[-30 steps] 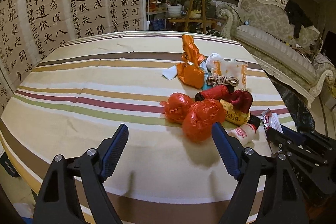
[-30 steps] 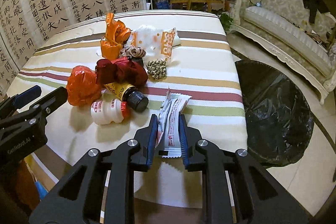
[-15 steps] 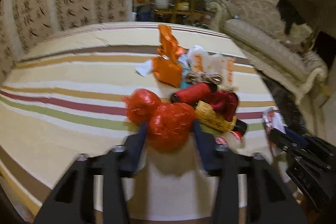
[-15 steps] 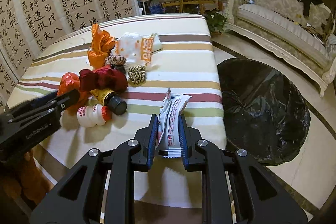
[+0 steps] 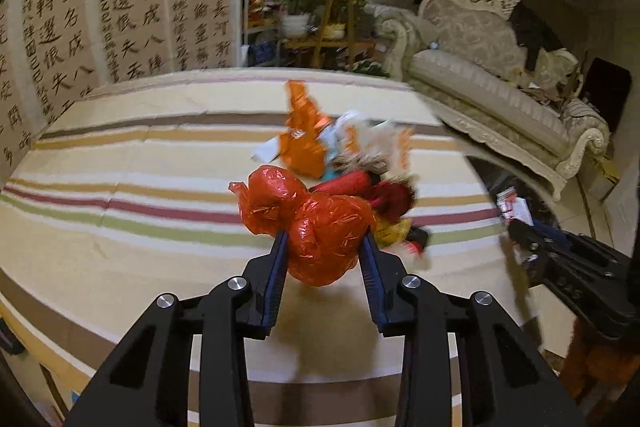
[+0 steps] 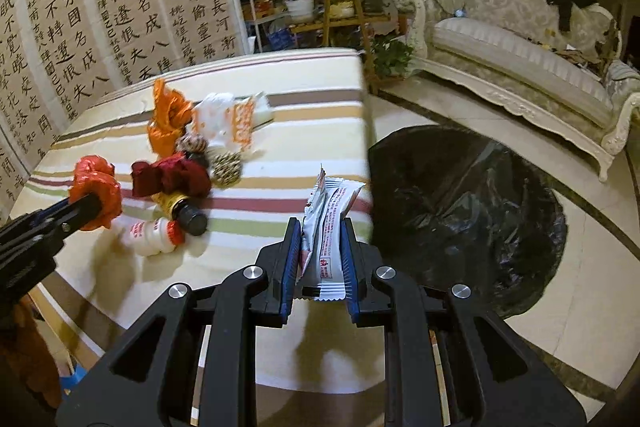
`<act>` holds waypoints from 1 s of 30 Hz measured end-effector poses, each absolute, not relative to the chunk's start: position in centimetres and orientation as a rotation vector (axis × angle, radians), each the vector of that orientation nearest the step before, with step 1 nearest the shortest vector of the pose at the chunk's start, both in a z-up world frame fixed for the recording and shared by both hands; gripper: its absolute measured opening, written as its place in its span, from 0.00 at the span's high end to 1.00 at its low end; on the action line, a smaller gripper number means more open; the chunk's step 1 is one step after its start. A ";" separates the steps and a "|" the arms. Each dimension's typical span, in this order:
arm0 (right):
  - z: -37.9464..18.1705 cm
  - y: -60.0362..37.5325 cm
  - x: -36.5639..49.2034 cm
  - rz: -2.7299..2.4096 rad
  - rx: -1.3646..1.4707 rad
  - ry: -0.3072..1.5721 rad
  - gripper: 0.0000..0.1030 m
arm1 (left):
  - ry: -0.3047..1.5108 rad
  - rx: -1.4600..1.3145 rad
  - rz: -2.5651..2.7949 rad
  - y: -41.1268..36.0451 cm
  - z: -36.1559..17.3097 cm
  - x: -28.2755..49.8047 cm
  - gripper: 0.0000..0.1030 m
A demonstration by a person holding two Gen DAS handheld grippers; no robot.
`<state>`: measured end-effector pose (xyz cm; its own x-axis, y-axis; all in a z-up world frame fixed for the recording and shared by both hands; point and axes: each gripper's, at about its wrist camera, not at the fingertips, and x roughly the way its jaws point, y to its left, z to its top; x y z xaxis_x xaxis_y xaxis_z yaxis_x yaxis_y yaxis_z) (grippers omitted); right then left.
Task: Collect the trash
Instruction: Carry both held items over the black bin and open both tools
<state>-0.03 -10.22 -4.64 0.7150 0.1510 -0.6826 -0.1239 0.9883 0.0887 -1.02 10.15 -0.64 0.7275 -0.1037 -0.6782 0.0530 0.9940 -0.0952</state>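
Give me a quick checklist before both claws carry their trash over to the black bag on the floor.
1. Left claw shut on red plastic bag: ok.
2. Red bag lifted off the striped table: ok, shadow beneath it.
3. Right claw shut on white snack wrapper: ok.
4. Black trash bag open beside the table: ok.
5. Bag's depth and contents: cannot tell.
6. Left claw's path past small white bottle: cannot tell.

The bag [image 5: 320, 227] clamped between the left gripper's [image 5: 323, 255] blue-lined black fingers is glossy red-orange. The right gripper [image 6: 320, 251] pinches a white wrapper [image 6: 330, 223] with red print. Ahead of it, the tablecloth [image 6: 280, 131] is cream with brown, tan, maroon and green stripes; to its right sits a black bag [image 6: 468, 211].
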 end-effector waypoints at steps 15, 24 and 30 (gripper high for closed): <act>-4.5 -18.5 1.2 -0.016 0.067 0.708 0.81 | 0.686 -0.001 -0.281 -1.6 -0.1 2.1 0.65; -4.8 -21.3 3.0 -0.052 0.090 0.701 0.81 | 0.697 0.052 -0.320 -7.0 -0.8 5.0 0.65; -5.5 -22.8 4.1 -0.066 0.108 0.711 0.80 | 0.713 0.075 -0.334 -9.0 -1.3 6.3 0.65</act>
<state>4.10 -22.84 -5.55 0.7563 -0.0236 -0.6538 0.0973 0.9923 0.0767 6.34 -9.01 -1.29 0.7058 -0.2743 -0.6532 0.3253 0.9445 -0.0451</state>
